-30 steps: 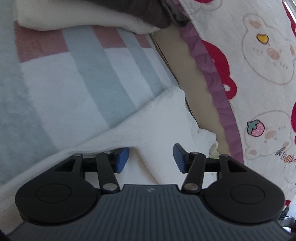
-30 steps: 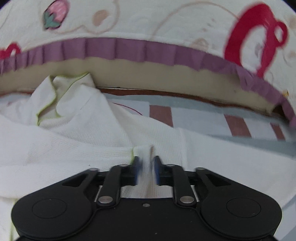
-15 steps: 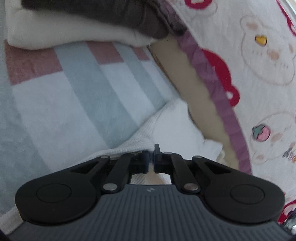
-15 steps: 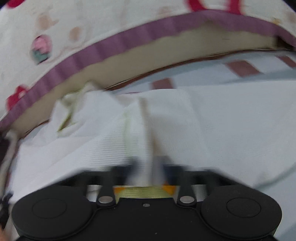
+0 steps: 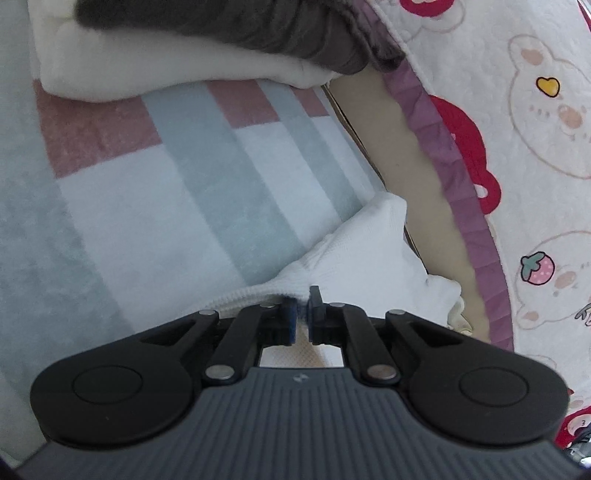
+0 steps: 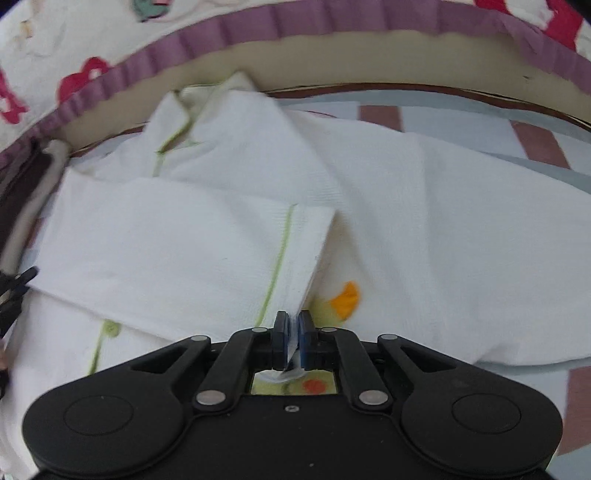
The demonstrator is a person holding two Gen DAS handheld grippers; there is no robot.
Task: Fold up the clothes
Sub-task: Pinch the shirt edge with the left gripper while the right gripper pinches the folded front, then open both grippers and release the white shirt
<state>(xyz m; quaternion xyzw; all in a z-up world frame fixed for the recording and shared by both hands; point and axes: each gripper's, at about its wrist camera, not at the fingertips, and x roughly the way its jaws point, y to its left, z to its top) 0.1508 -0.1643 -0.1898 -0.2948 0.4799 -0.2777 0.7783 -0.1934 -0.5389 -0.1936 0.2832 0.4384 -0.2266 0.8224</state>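
Observation:
A white waffle-knit garment [image 6: 406, 206] with green piping, a collar [image 6: 192, 110] and an orange print [image 6: 347, 295] lies spread on the striped blanket. In the left wrist view its corner [image 5: 369, 251] lies beside the mattress edge. My left gripper [image 5: 302, 317] is shut on the ribbed hem there. My right gripper [image 6: 292, 339] pinches the cuff of the sleeve [image 6: 184, 236], which lies folded across the garment's front. Its jaws are opening slightly, with the cloth still pressed between the pads.
A folded stack of a white piece [image 5: 166, 55] and a dark grey piece [image 5: 258, 26] sits at the far end of the striped blanket [image 5: 129, 184]. A cartoon quilt [image 5: 535, 147] with a purple frill [image 5: 443, 147] overhangs the beige mattress edge [image 5: 399, 147] beside the garment.
The left jaws closed on the hem and lifted it slightly. The right gripper, holding the cuff, tipped downward and carried the sleeve across the garment's front.

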